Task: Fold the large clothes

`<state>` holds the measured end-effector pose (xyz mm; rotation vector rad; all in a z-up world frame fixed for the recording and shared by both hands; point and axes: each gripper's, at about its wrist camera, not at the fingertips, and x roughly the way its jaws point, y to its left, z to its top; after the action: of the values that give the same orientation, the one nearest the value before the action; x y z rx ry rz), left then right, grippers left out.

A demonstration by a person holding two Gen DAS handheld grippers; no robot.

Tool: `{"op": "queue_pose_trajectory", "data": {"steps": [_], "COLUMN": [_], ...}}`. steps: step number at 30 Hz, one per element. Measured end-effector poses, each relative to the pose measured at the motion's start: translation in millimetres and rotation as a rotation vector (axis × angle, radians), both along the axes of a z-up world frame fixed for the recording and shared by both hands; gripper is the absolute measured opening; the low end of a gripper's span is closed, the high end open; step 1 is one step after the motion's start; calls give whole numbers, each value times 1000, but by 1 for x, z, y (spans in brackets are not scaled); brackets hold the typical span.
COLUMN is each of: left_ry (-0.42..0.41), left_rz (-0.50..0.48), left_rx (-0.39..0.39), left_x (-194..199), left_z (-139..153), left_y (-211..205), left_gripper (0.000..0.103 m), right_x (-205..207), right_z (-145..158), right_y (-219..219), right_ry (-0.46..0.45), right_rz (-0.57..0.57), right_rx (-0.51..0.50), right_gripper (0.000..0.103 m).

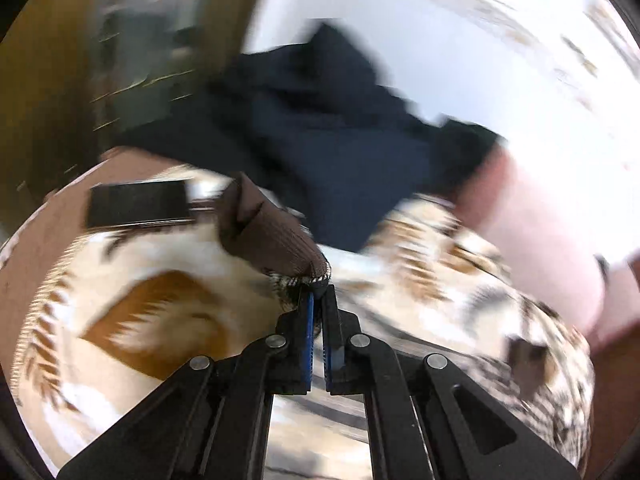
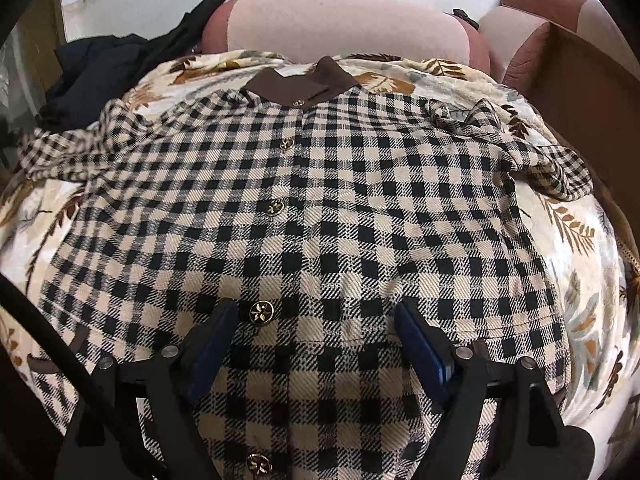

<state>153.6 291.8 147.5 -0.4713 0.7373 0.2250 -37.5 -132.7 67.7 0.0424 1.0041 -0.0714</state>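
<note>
A black-and-cream checked shirt (image 2: 320,208) with gold buttons and a brown collar (image 2: 304,84) lies spread front-up on a leaf-print blanket (image 2: 580,240). My right gripper (image 2: 316,332) is open just above the shirt's lower front, its blue-padded fingers (image 2: 212,344) either side of the button line. In the blurred left wrist view, my left gripper (image 1: 318,294) is shut on a checked edge of the shirt (image 1: 296,282) next to the brown collar (image 1: 268,232), held above the blanket (image 1: 160,312).
A dark navy garment pile (image 2: 100,68) lies at the blanket's far left; it also shows in the left wrist view (image 1: 340,132). A pink cushion (image 2: 340,24) sits behind the shirt. A brown sofa arm (image 2: 580,80) is at right. A black flat object (image 1: 138,202) lies at left.
</note>
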Motion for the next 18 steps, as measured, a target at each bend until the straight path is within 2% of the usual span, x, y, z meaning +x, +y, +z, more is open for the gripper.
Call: {"op": "queue_pose_trajectory", "data": {"steps": [3,6,12,15,18], "left_ry": [-26,-21,54,96,148], "left_rz": [-156,-308,-562,-653,-717], "left_rx": [-14,-42,-112,-109,-87], "left_x": [9,17,20,10,2], "left_z": [14,14,-19,-39,-59], "left_y": [-76,-157,-317,-378,-417], "left_gripper": [3,3,3,3,11], "right_x": [-6,-13,-30,-41,-51], "right_z": [3,8,15,12,9], "right_y": [-8,-21,-65,-88,-112], "right_ry": [-20,-43,-73,-67,-57], "right_rz": [-10,-31,-116,-170,-228], "right_rx": [34,57,103,117,136], "right_gripper": [85,85,85,85,85]}}
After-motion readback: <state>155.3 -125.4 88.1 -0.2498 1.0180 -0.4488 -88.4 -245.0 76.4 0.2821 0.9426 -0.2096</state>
